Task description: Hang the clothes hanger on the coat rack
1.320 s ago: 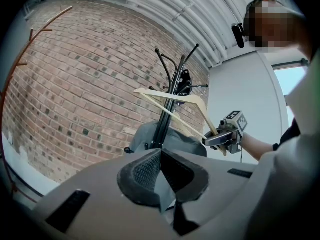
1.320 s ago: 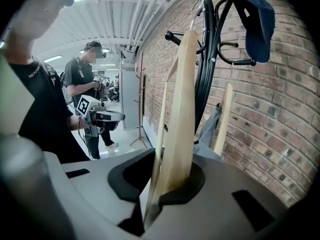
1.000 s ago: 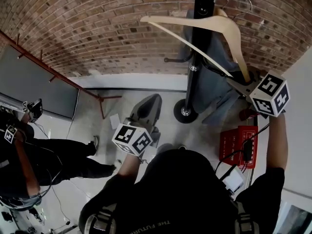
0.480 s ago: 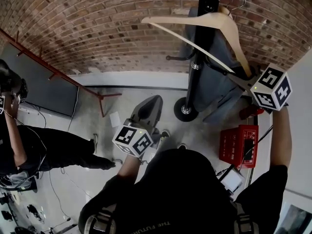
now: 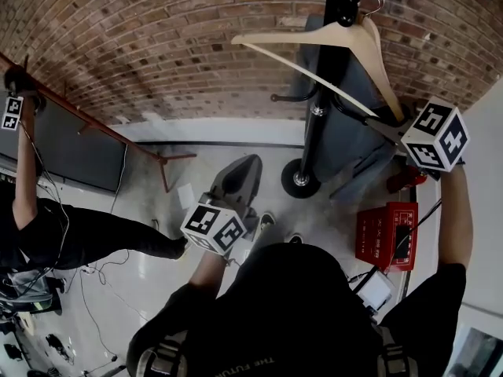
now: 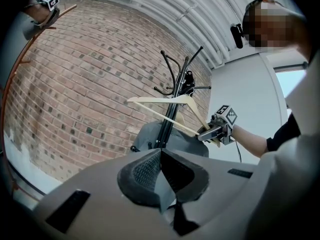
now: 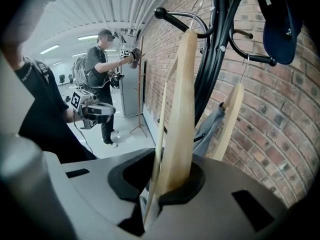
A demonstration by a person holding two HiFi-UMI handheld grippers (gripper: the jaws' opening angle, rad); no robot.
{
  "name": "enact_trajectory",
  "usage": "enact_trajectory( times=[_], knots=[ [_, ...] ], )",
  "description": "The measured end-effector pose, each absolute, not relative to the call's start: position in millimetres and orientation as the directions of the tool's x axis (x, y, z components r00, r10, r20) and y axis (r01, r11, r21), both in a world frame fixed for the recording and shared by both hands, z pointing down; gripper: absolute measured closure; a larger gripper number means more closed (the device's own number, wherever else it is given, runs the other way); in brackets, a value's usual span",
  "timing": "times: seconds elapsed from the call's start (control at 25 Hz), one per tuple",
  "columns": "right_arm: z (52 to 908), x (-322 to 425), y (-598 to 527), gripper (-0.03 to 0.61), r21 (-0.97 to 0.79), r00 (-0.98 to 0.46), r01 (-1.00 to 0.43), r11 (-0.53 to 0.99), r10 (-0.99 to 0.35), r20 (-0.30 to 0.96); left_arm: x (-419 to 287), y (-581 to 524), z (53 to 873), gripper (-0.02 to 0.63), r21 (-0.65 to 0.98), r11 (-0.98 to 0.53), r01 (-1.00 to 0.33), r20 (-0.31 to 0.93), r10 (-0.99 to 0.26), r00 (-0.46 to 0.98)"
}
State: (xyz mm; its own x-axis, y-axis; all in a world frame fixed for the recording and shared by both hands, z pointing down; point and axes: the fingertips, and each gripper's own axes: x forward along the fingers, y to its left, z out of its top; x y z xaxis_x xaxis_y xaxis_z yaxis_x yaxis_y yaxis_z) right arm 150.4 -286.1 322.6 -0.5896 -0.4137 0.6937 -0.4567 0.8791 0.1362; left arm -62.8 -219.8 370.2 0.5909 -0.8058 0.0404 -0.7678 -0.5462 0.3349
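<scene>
Brick wall (image 5: 157,38) behind coat rack (image 5: 318,108); right gripper (image 7: 159,191) clamps wooden hanger (image 7: 182,109), left gripper (image 6: 162,176) closed empty; right gripper view alone shows blue cap (image 7: 280,29).

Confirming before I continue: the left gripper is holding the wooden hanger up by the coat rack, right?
No. The right gripper is the one shut on the hanger up by the coat rack, as the right gripper view shows. The left gripper is shut on nothing.
</scene>
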Motion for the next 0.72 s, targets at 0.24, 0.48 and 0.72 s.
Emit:
enact_trajectory(
  times=[0.24, 0.48, 0.72],
  knots=[
    [334, 145, -293, 0.529, 0.137, -0.561, -0.452, 0.882, -0.400, 0.725, -71, -224, 373, 0.595, 0.339, -0.544, -0.768, 0.040, -0.807, 0.589],
    [339, 144, -298, 0.529, 0.167, -0.522, -0.452, 0.876, -0.411, 0.748, -78, -226, 374, 0.595, 0.345, -0.538, -0.769, 0.036, -0.811, 0.583],
    [344, 144, -300, 0.529, 0.184, -0.494, -0.457, 0.870, -0.420, 0.761, -83, -227, 375, 0.595, 0.350, -0.536, -0.769, 0.036, -0.812, 0.583]
  ],
)
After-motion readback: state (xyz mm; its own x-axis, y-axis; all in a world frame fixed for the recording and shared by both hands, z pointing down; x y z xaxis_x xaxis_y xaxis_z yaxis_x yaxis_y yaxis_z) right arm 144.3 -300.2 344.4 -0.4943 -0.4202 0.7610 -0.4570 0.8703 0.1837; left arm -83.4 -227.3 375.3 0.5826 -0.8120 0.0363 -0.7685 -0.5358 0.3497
